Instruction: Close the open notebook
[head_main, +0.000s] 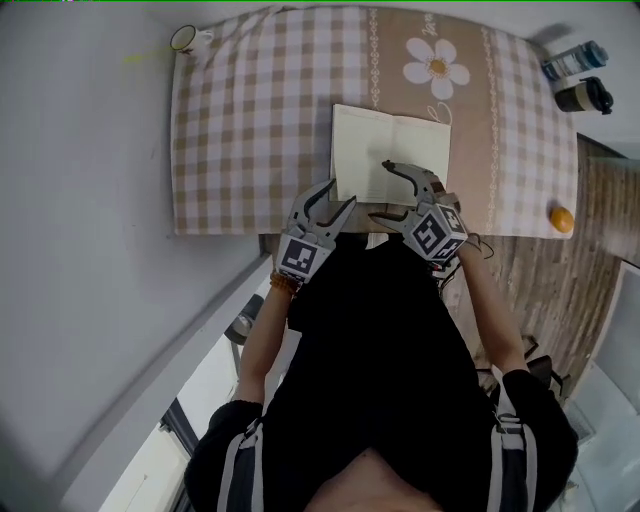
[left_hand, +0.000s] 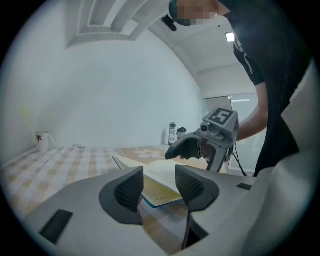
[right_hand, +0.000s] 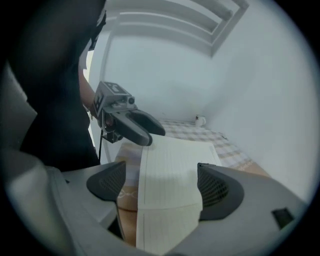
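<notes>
— Where do we have the notebook (head_main: 392, 150)?
— Lying open on the cloth (head_main: 240, 120), near its front edge.
— And our grippers?
— Left gripper (head_main: 340, 195) spread, empty, by the near left corner; right gripper (head_main: 380, 190) spread wide over a page, pads off it

Overhead head view, low gripper views, notebook (head_main: 368, 150) shared

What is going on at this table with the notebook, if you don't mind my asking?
A person stands at the checked tablecloth with a gripper in each hand, working on the open notebook. The left gripper is by its near left corner; the right gripper hovers over its pages. Both have their jaws apart and grip nothing, and the notebook is not yet closed.
</notes>
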